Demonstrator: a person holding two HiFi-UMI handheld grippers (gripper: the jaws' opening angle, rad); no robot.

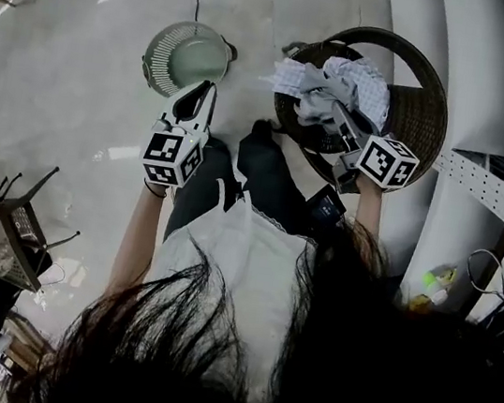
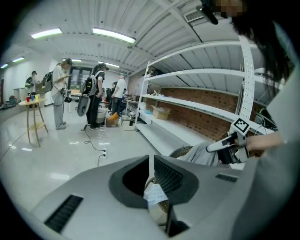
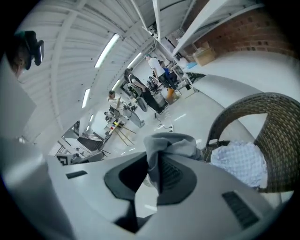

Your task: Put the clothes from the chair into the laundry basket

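At upper right of the head view, the right claw [image 1: 340, 115] pinches a grey garment [image 1: 315, 113] above the wicker chair [image 1: 423, 109], where a checked cloth [image 1: 359, 78] lies, seemingly to carry it to the laundry basket [image 1: 164, 40] near the closed, empty left claw [image 1: 199, 102].

The floor [image 1: 70, 91] is pale and glossy and mirrors the ceiling lamps. Long white shelving [image 2: 201, 110] runs along a brick-patterned wall [image 2: 206, 99], and a cardboard box [image 2: 161, 113] sits on one shelf towards its far end. The ceiling [image 2: 154, 28] is white and ribbed, with strip lights [image 2: 112, 33] lit. A tall round table [image 2: 33, 101] stands at the far left. A cable [image 2: 90, 142] trails across the floor to a socket block [image 2: 104, 153].
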